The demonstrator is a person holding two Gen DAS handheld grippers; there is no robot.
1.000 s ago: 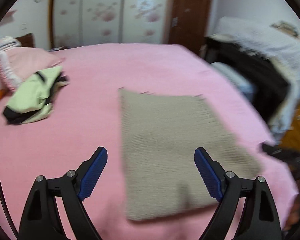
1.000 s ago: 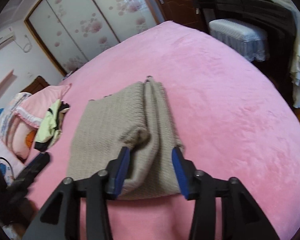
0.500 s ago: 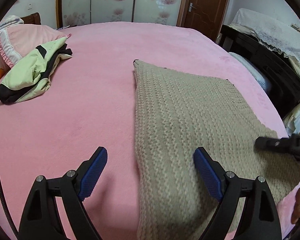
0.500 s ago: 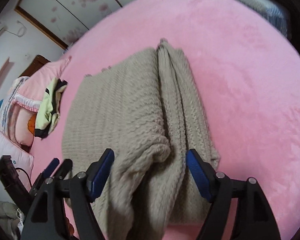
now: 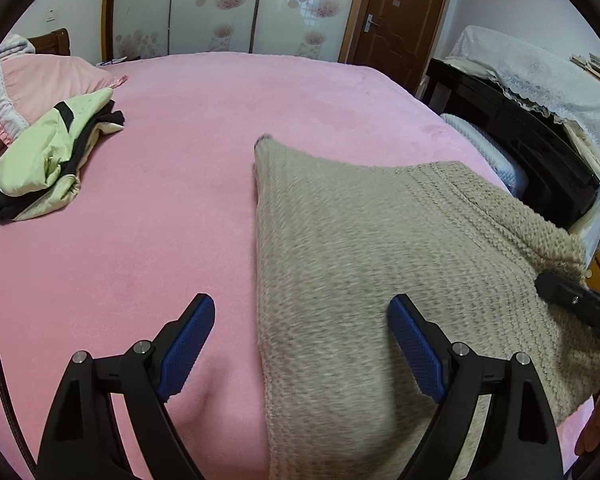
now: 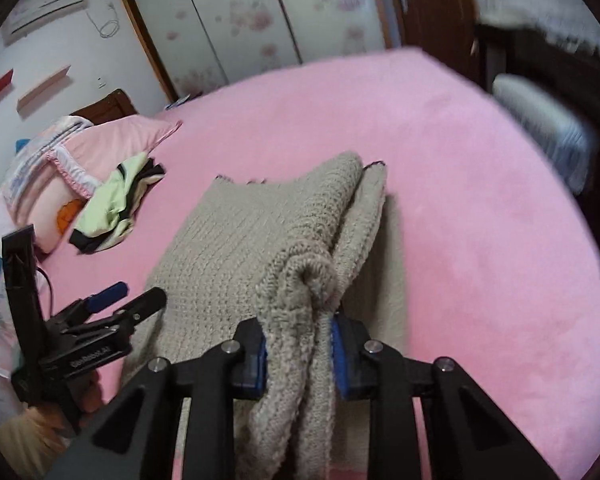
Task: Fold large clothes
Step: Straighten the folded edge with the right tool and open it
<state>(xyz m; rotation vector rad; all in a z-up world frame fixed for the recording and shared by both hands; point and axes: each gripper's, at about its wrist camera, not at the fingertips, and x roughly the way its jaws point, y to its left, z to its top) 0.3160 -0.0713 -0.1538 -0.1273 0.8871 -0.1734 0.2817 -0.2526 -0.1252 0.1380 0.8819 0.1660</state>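
Two tools flank one beige knit garment (image 5: 380, 264) lying on the pink bed (image 5: 180, 200), its long axis running away from them. Right tool (image 6: 298, 354) is closing on the bunched near edge between its pads. Left tool (image 5: 300, 344) tilts downward, jaws wide, straddling the garment's left edge, gripping nothing.

The chunky beige knitted sweater (image 5: 380, 280) looks coarse, ribbed and matt against the soft, velvety pink fleece bed cover (image 5: 180, 200). The smooth pale-green and black synthetic jacket (image 5: 48, 160) has a faint sheen.
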